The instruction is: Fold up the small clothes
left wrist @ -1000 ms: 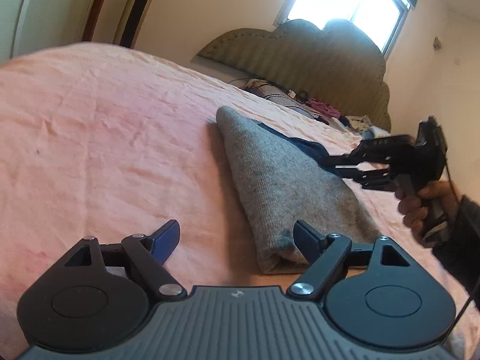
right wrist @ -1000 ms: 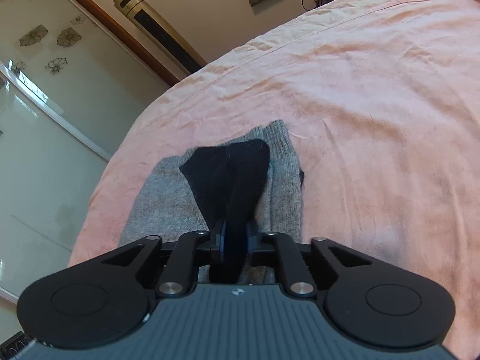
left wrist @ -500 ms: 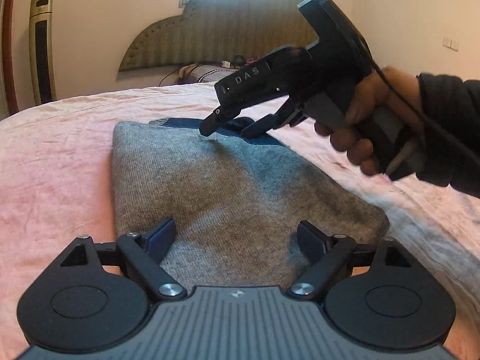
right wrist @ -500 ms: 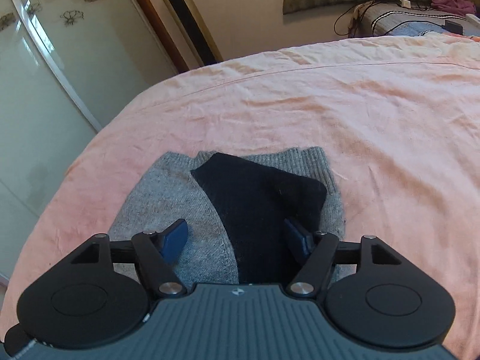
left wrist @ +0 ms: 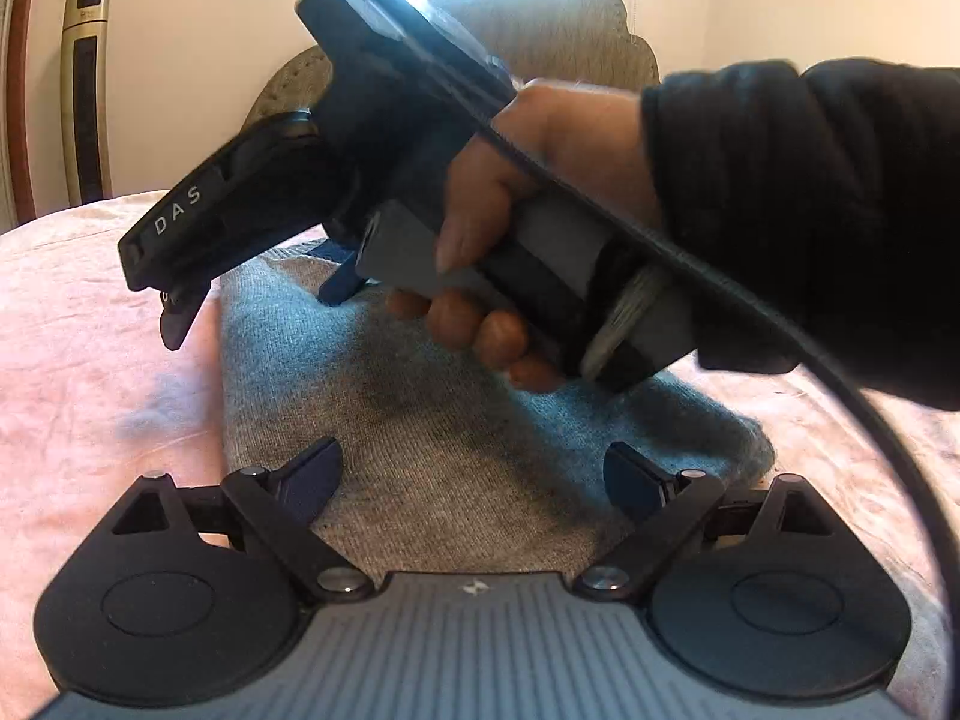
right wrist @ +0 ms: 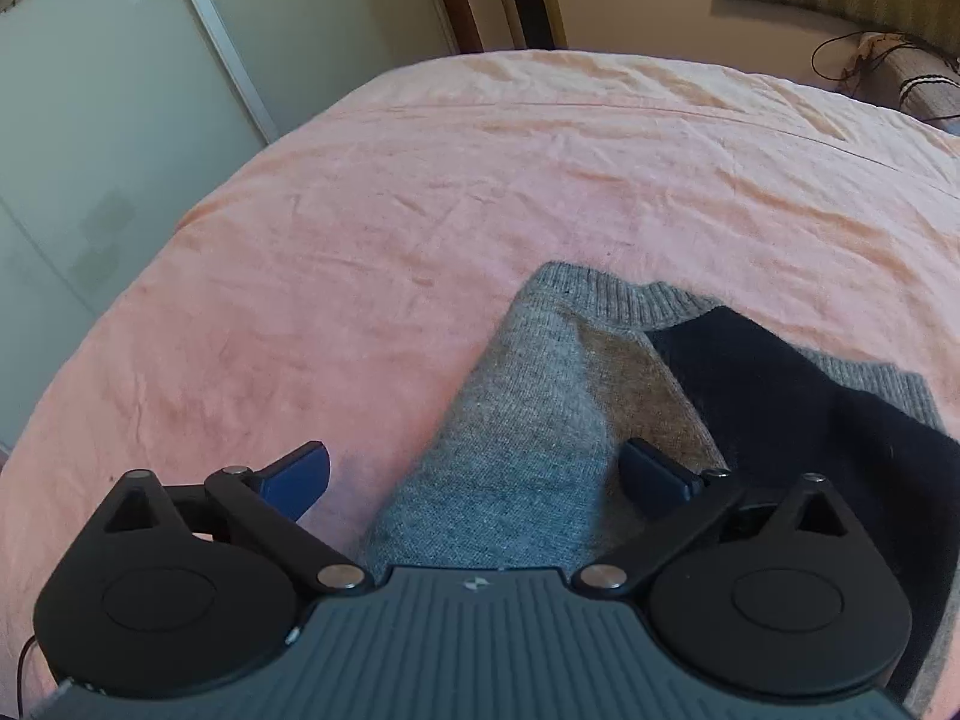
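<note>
A grey knitted garment (left wrist: 456, 456) lies folded on the pink bedsheet (left wrist: 90, 396). In the right wrist view the same grey garment (right wrist: 534, 420) has a dark navy piece (right wrist: 798, 408) lying on its right part. My left gripper (left wrist: 474, 474) hovers over the garment's near end, jaws wide and still opening, with only flat cloth beneath them. My right gripper (right wrist: 474, 474) is opening wide over the garment's left edge, pads pressing on nothing. In the left wrist view the right gripper (left wrist: 258, 306) hangs above the garment's far end, held by a hand (left wrist: 516, 210) in a dark sleeve.
The pink bedsheet (right wrist: 420, 192) spreads wide to the left of and beyond the garment. A padded headboard (left wrist: 570, 30), a tall gold floor unit (left wrist: 84, 90) and a glass sliding door (right wrist: 90, 120) stand around the bed. A black cable (left wrist: 840, 372) trails from the right gripper.
My right gripper let go of the dark piece, which now lies on the grey garment, opened wide and swung left over the garment's edge. My left gripper moved squarely over the garment's near end.
</note>
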`<control>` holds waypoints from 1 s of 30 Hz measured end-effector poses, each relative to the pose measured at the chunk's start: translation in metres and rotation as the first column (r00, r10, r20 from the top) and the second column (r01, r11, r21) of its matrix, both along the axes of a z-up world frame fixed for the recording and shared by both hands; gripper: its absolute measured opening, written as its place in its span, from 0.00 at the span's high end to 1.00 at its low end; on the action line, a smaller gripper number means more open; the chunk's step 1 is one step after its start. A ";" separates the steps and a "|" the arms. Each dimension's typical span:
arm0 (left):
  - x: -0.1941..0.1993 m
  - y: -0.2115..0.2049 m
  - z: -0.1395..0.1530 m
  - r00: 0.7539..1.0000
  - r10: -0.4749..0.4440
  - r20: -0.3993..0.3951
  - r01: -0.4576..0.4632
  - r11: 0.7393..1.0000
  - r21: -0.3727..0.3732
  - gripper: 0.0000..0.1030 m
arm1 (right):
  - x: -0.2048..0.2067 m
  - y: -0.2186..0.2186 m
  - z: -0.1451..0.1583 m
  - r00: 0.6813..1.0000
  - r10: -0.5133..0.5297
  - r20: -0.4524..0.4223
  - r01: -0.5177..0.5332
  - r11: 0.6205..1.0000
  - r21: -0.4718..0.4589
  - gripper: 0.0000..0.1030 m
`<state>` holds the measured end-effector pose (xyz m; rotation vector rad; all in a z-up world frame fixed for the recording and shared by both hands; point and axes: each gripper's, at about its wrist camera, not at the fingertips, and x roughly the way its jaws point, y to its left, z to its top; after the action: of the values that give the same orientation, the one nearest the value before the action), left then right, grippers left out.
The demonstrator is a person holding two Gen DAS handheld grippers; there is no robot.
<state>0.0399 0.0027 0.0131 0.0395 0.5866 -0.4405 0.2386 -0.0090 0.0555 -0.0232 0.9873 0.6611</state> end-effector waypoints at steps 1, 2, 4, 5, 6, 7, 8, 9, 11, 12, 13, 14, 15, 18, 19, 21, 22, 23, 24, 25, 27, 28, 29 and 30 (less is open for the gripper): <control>-0.001 0.000 -0.001 1.000 0.000 0.001 0.000 1.000 -0.001 0.08 | -0.004 -0.007 0.007 1.000 -0.026 -0.004 0.026 1.000 0.015 0.09; -0.001 0.001 -0.002 1.000 0.000 0.001 0.000 1.000 -0.005 0.08 | -0.008 -0.017 0.013 0.998 -0.055 -0.021 0.056 0.997 0.051 0.17; 0.000 0.002 -0.002 1.000 0.000 0.001 0.000 1.000 -0.011 0.08 | -0.020 -0.043 0.026 0.997 -0.058 -0.042 0.064 0.980 0.187 0.17; 0.001 0.002 -0.002 1.000 0.000 0.001 0.000 1.000 -0.012 0.08 | -0.031 -0.060 0.031 0.997 -0.066 -0.047 0.076 0.964 0.255 0.13; 0.001 0.002 -0.003 1.000 -0.001 0.001 0.001 1.000 -0.012 0.08 | -0.041 -0.075 0.033 0.994 -0.088 -0.060 0.102 0.948 0.301 0.11; 0.002 0.001 -0.003 1.000 -0.003 0.000 0.003 1.000 -0.013 0.07 | -0.048 -0.088 0.031 0.991 -0.100 -0.087 0.124 0.936 0.330 0.09; 0.003 0.001 -0.003 1.000 -0.006 -0.001 0.006 1.000 -0.012 0.06 | -0.055 -0.100 0.024 0.987 -0.105 -0.121 0.141 0.927 0.346 0.09; 0.004 0.001 -0.003 1.000 -0.008 -0.002 0.008 1.000 -0.010 0.06 | -0.058 -0.109 0.013 0.981 -0.121 -0.152 0.167 0.924 0.344 0.10; 0.004 0.000 -0.003 1.000 -0.013 0.000 0.013 1.000 -0.001 0.05 | -0.065 -0.130 -0.010 0.978 -0.145 -0.152 0.194 0.901 0.388 0.23; 0.005 -0.001 -0.003 1.000 -0.013 0.001 0.013 1.000 0.006 0.05 | -0.066 -0.141 -0.014 0.974 -0.153 -0.165 0.211 0.880 0.425 0.27; 0.005 0.000 -0.003 1.000 -0.012 0.003 0.012 1.000 0.009 0.05 | -0.065 -0.149 -0.015 0.962 -0.185 -0.200 0.256 0.864 0.433 0.40; 0.004 0.001 -0.002 1.000 -0.007 0.007 0.006 1.000 0.010 0.05 | -0.065 -0.155 -0.012 0.947 -0.212 -0.240 0.299 0.854 0.426 0.45; 0.003 0.002 0.000 1.000 0.000 0.007 0.000 1.000 0.007 0.05 | -0.070 -0.159 -0.005 0.944 -0.223 -0.243 0.310 0.852 0.422 0.43; 0.003 0.007 0.015 1.000 -0.004 -0.019 0.003 0.998 -0.062 0.05 | -0.096 -0.162 0.015 0.960 -0.225 -0.169 0.277 0.861 0.426 0.16; 0.006 0.010 0.018 1.000 -0.004 -0.021 0.002 0.997 -0.079 0.05 | -0.100 -0.161 0.016 0.960 -0.223 -0.167 0.274 0.868 0.415 0.11; 0.018 0.005 0.010 0.997 0.009 -0.078 -0.015 0.997 -0.070 0.05 | -0.098 -0.158 0.003 0.950 -0.256 -0.181 0.302 0.900 0.313 0.11; 0.021 0.003 0.004 0.996 0.011 -0.084 -0.015 0.999 -0.047 0.05 | -0.094 -0.159 -0.008 0.952 -0.251 -0.175 0.294 0.909 0.294 0.16; 0.019 -0.001 0.002 0.999 0.004 -0.048 -0.004 1.000 -0.007 0.04 | -0.096 -0.163 -0.009 0.954 -0.251 -0.162 0.292 0.902 0.319 0.17; 0.017 -0.005 0.003 0.999 0.000 -0.038 0.001 0.999 0.032 0.04 | -0.097 -0.166 -0.006 0.946 -0.266 -0.185 0.314 0.893 0.323 0.18; 0.011 -0.007 0.008 1.000 0.000 -0.030 0.001 0.999 0.045 0.04 | -0.099 -0.168 -0.001 0.943 -0.272 -0.193 0.323 0.889 0.325 0.18; 0.000 0.006 0.020 1.000 0.013 -0.021 -0.014 1.000 -0.025 0.04 | -0.112 -0.175 0.014 0.952 -0.267 -0.150 0.304 0.887 0.349 0.16; -0.006 0.017 0.025 0.999 0.037 -0.021 -0.038 0.996 -0.076 0.04 | -0.119 -0.182 0.018 0.953 -0.270 -0.138 0.302 0.882 0.361 0.14; -0.009 0.031 0.028 0.997 0.074 -0.035 -0.077 0.989 -0.123 0.04 | -0.127 -0.193 0.019 0.952 -0.271 -0.144 0.306 0.875 0.375 0.12; -0.009 0.048 0.028 0.991 0.115 -0.071 -0.126 0.975 -0.182 0.04 | -0.131 -0.202 0.017 0.949 -0.271 -0.163 0.314 0.870 0.381 0.12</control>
<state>0.0304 0.0504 0.0413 -0.1879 0.6014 -0.3781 0.1072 -0.2109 0.0722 0.5236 0.9140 0.5771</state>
